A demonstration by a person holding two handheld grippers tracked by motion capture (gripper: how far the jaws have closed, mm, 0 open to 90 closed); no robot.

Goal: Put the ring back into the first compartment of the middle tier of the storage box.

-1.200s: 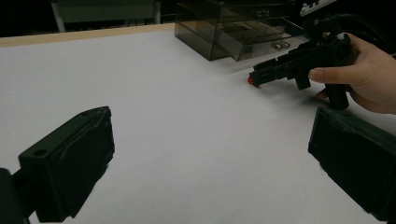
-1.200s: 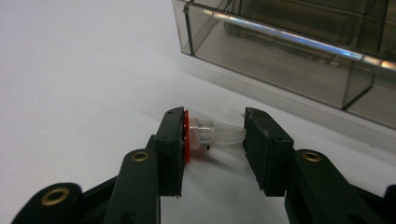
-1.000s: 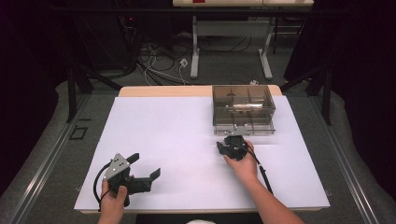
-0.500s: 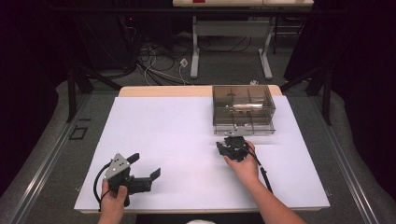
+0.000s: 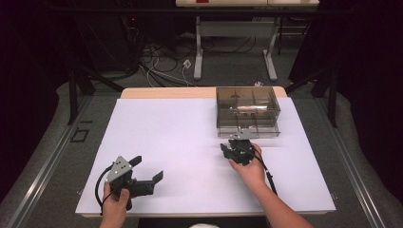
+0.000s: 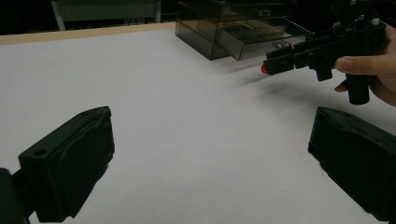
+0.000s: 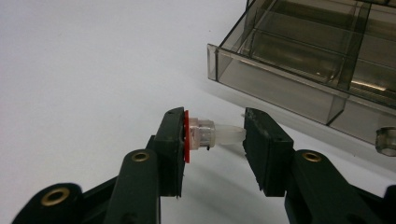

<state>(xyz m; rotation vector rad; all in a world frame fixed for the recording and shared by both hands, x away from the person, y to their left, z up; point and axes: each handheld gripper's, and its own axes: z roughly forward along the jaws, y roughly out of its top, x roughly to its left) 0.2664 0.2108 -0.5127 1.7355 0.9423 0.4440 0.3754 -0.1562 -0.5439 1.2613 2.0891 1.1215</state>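
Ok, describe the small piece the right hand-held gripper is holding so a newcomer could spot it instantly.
Find the smoky transparent drawer box at the far right of the white table. Just in front of its open drawer, the right hand-held gripper clamps a tiny clear plastic part between its black jaws. Its red rim against one jaw marks it out.

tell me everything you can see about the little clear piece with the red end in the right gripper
The small clear plastic piece is a stubby cylinder with a red flange at one end and a narrower frosted tip at the other. It lies sideways, clamped end to end in the right gripper: red end against one jaw, tip against the other. It is held above the white table cover, just in front of the smoky drawer box, not touching it.
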